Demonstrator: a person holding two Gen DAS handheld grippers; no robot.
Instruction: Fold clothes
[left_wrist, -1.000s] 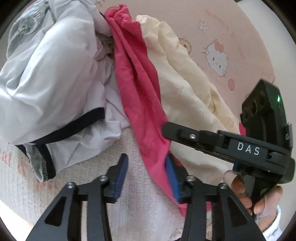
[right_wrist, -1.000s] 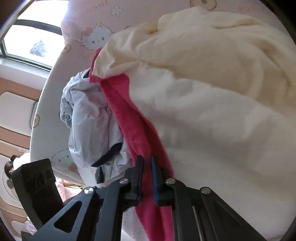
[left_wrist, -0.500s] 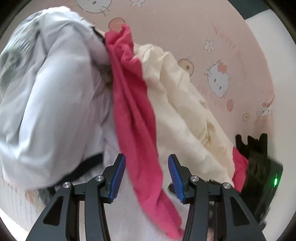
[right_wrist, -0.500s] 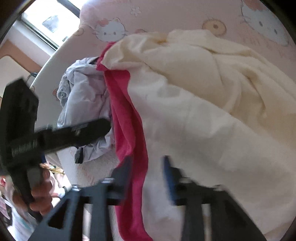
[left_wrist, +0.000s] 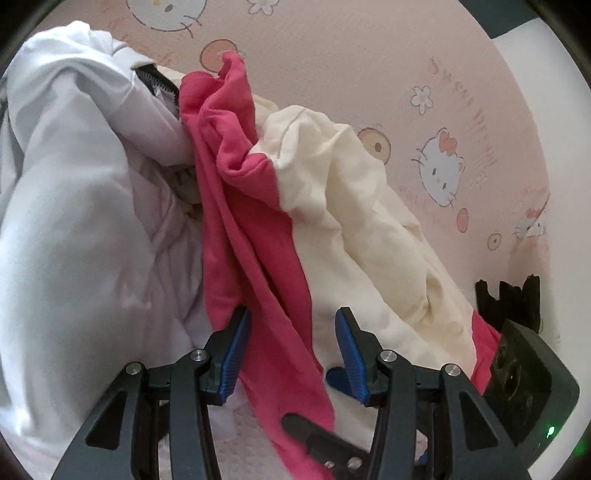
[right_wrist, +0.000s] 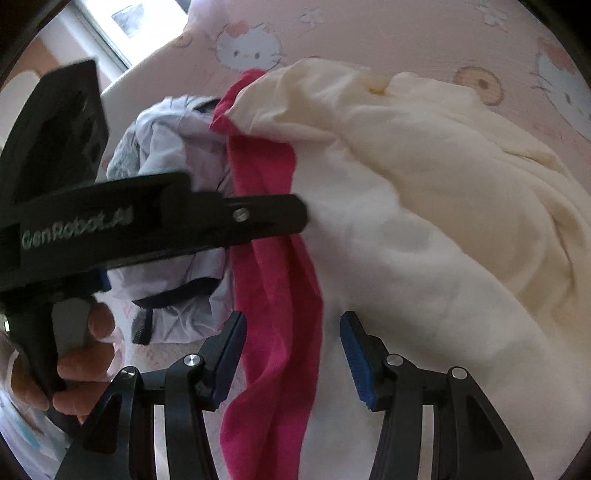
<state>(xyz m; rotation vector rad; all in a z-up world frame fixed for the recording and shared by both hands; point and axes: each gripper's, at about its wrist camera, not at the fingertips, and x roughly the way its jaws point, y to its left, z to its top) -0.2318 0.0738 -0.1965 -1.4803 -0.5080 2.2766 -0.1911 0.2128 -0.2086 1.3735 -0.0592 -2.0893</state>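
Both grippers are pointing steeply down over a heap of clothes. On the left, the left gripper is reaching in with its jaws parted, having just closed a little, the pink garment draping between the blue pads without being pinched. A hand is gripping its handle. A white garment with dark trim is bunching at the left edge. To the right, the right gripper, having just opened, is standing apart over the same pink strip, releasing it. A cream garment is spreading rightward. Everything is lying on a pink cartoon-cat sheet, bare beyond the heap, with a window behind.
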